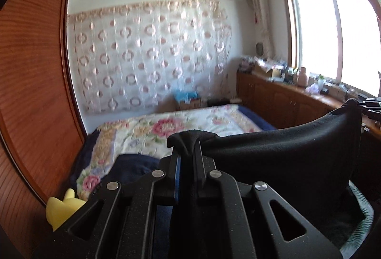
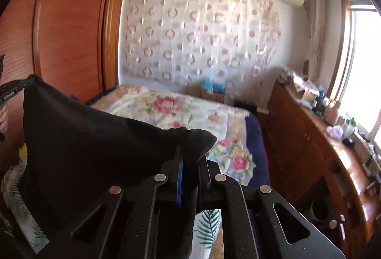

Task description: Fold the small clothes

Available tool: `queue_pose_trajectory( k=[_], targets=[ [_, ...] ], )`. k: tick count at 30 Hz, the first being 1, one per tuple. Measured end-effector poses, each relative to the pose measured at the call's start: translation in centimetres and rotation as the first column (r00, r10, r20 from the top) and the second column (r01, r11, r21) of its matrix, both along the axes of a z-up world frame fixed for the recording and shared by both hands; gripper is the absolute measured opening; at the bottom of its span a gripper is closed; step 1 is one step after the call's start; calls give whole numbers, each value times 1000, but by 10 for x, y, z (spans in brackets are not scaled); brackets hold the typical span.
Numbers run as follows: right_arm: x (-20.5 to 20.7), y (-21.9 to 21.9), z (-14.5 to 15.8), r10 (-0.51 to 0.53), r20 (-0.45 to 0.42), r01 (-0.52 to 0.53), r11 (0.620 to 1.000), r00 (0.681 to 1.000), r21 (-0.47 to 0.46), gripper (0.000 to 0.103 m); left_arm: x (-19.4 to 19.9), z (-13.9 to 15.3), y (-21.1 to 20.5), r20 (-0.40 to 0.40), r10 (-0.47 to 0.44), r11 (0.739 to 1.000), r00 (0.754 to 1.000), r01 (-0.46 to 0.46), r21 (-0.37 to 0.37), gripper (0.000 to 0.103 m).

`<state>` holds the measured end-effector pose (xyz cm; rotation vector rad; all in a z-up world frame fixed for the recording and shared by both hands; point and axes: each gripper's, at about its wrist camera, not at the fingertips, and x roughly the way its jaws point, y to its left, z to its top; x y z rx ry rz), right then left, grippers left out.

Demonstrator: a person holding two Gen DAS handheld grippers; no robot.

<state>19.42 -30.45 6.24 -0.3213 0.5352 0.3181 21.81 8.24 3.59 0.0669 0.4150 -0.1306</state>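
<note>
Black garment held up in the air btwn both grippers, over the near end of the bed.

It's a soft, light, fleecy-looking piece w/ no stiffness: it sags in a curve btwn your two holds, so expect it to droop and swing, not slip. You've got it by the top corners, which looks like the right place to keep the top edge taut for a fold. Left gripper is clamped nearly closed on the left corner, cloth bunched over the tips; right gripper is pinched the same way on the right corner. Under it there's a leaf-print cloth; farther off the floral quilt, w/ a wardrobe on the left and a cluttered cabinet at right.
</note>
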Motion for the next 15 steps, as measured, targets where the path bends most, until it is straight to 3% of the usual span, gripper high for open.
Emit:
queue_pose_trajectory(
  k=[3, 6, 9, 12, 15],
  targets=[
    [47, 18, -25, -14, -56, 12, 999, 998, -51, 9, 30, -22, -4, -60, 23, 1000, 998, -22, 15, 9],
    [87, 24, -25, -30, -90, 26, 999, 995, -41, 9, 50, -36, -7, -96, 37, 999, 995, -35, 23, 9],
    [113, 29, -14, -40, -112, 39, 999, 993, -12, 10, 59, -42, -11, -117, 40, 999, 992, -37, 31, 9],
    [133, 15, -23, -57, -136, 56, 998, 989, -6, 10, 66, -48, -13, -139, 36, 999, 990, -32, 31, 12],
    [137, 5, -50, -70, -162, 69, 998, 984, -11, 10, 71, -51, -16, -159, 27, 999, 987, -23, 29, 13]
  ],
)
